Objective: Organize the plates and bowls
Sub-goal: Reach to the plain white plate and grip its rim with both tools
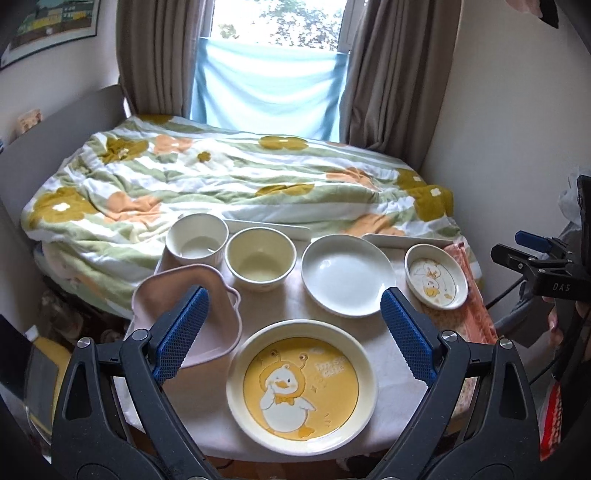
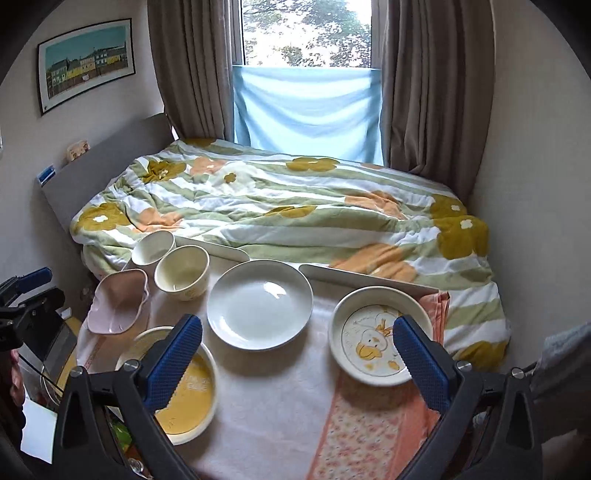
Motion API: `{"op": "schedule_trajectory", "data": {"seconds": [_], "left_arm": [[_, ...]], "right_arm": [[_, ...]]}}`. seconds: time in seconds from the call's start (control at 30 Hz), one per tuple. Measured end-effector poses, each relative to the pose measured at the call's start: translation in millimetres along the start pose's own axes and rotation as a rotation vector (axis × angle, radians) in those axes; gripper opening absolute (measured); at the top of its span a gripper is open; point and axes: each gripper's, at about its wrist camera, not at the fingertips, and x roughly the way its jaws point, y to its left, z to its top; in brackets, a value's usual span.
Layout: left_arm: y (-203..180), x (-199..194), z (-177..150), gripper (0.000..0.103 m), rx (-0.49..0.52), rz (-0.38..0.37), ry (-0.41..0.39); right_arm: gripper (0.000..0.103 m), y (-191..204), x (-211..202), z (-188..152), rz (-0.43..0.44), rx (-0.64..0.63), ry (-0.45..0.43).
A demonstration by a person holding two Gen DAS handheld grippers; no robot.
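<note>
Both hand-held grippers hang over the near edge of the surface [image 1: 288, 299] with their jaws spread wide and nothing between them. Under the left hand-held gripper [image 1: 291, 306] sits the yellow duck plate [image 1: 301, 384], closest to the edge. Beyond it lie the white plate [image 1: 347, 275] and, to its left, the cream bowl [image 1: 260, 262], with the white bowl [image 1: 196, 240] just beside that one. A pink dish [image 1: 207, 321] lies left of the yellow plate, partly behind the left blue pad. The right hand-held gripper [image 2: 297, 330] frames the white plate and the small duck dish [image 2: 380, 336], whose right rim is hidden by the right pad. That small dish rests partly on an orange floral cloth [image 2: 362, 432]. Behind the 6 pieces of crockery stands a bed with a flowered quilt [image 2: 295, 218], and behind it a curtained window [image 2: 306, 33].
</note>
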Motion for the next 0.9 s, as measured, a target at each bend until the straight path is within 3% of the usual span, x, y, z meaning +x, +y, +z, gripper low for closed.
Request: {"op": "schedule_trajectory", "data": {"seconds": [0.3, 0.43, 0.5, 0.6, 0.77, 0.9], "left_arm": [[-54.1, 81.5, 1.5, 0.094, -0.196, 0.060, 0.104], [-61.6, 133.8, -9.3, 0.093, -0.263, 0.071, 0.199], [-59.1, 163.2, -16.5, 0.089, -0.294, 0.070, 0.256], [-51.7, 201.5, -25.3, 0.076, -0.323, 0.080, 0.330], [-39.5, 247.2, -35.5, 0.065, -0.336, 0.111, 0.399], [-32.6, 267.3, -45.3, 0.051, -0.374, 0.112, 0.426]], "right_arm": [[0.103, -68.9, 69.5, 35.9, 0.206, -0.114, 0.089], [0.103, -81.8, 121.8, 47.8, 0.300, -0.152, 0.159], [0.096, -81.0, 151.8, 47.8, 0.323, -0.171, 0.205], [0.081, -77.4, 198.0, 40.1, 0.358, -0.187, 0.292], [0.059, -69.5, 258.3, 21.7, 0.408, -0.186, 0.402], [0.052, -63.2, 285.1, 10.2, 0.445, -0.197, 0.447]]}}
